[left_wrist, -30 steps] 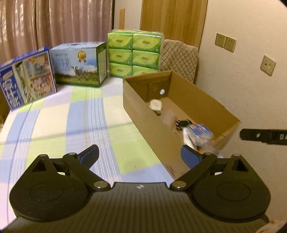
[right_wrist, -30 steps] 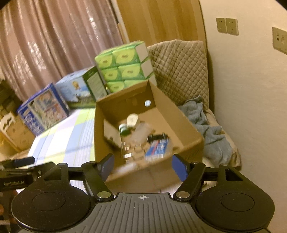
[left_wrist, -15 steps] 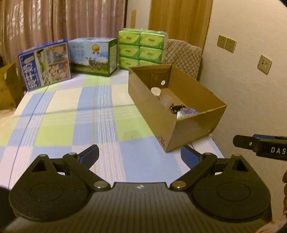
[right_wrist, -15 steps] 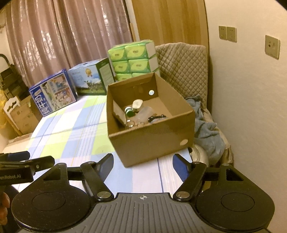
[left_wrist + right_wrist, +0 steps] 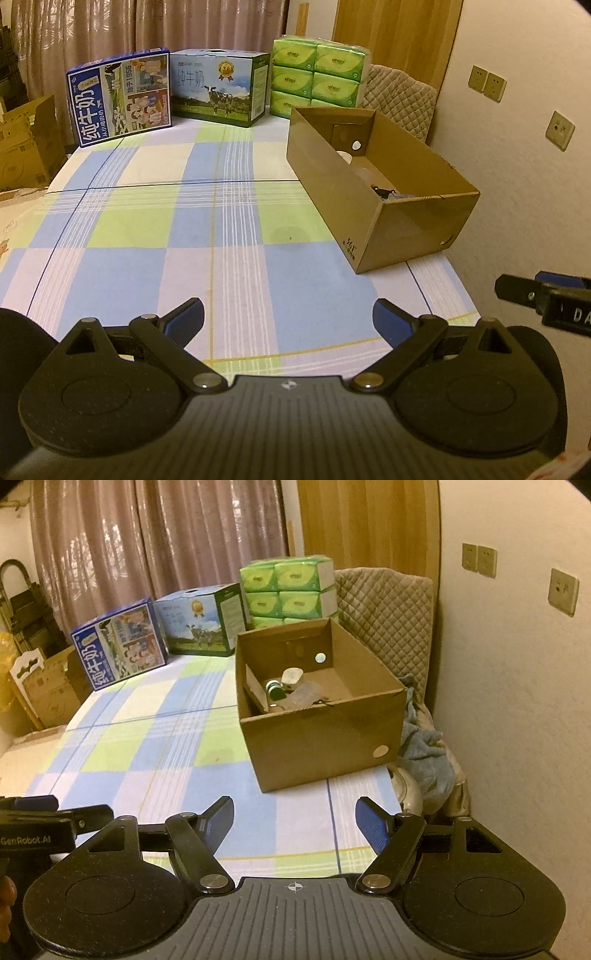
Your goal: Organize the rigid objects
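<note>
An open brown cardboard box (image 5: 406, 218) stands at the right side of the checked table; it also shows in the right wrist view (image 5: 325, 738). Inside it lie small objects: a white cup (image 5: 291, 675), a dark green-capped item (image 5: 275, 690), a clear plastic piece (image 5: 303, 698) and a black clip (image 5: 384, 192). My left gripper (image 5: 288, 325) is open and empty above the table's near edge. My right gripper (image 5: 294, 823) is open and empty, near the table's front right corner. Each gripper shows at the other view's edge.
Two milk cartons (image 5: 122, 99) (image 5: 221, 88) and stacked green tissue packs (image 5: 317, 74) stand along the table's far edge. A quilted chair (image 5: 384, 609) with a blue cloth (image 5: 424, 753) is right of the table. Cardboard boxes (image 5: 26, 144) stand at the left. The wall is close on the right.
Both grippers have pulled back and away from the cardboard box toward the table's near edge. Both stay open and empty. The box and its contents have not moved.
</note>
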A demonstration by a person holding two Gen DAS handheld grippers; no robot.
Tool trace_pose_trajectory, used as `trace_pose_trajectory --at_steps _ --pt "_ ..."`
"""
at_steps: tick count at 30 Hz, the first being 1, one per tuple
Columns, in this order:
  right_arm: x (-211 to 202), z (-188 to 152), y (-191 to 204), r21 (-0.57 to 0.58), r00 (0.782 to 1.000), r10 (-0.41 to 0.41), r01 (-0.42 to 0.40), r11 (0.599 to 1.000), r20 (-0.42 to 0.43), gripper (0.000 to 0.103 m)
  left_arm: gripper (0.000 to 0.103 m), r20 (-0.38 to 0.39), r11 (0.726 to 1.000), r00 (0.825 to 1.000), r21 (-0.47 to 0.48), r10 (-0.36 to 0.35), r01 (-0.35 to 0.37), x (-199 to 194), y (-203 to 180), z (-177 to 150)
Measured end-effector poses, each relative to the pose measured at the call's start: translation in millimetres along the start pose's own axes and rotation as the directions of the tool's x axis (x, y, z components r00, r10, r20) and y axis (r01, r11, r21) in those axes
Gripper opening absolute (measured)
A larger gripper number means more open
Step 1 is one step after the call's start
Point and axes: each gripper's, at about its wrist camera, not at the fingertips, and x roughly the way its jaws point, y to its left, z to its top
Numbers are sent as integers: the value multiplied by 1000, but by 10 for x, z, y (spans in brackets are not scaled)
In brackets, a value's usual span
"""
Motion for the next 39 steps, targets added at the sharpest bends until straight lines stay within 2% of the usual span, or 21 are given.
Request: trace_pose_trajectory --at_steps 12,39 --pt "31 -61 63 2 1000 16 -16 1000 -3 70 96 23 999 999 -19 29 -29 -31 33 16" --pt "-1 -66 67 0 1000 8 -8 1000 1 70 96 32 1000 999 9 14 -14 -63 -72 12"
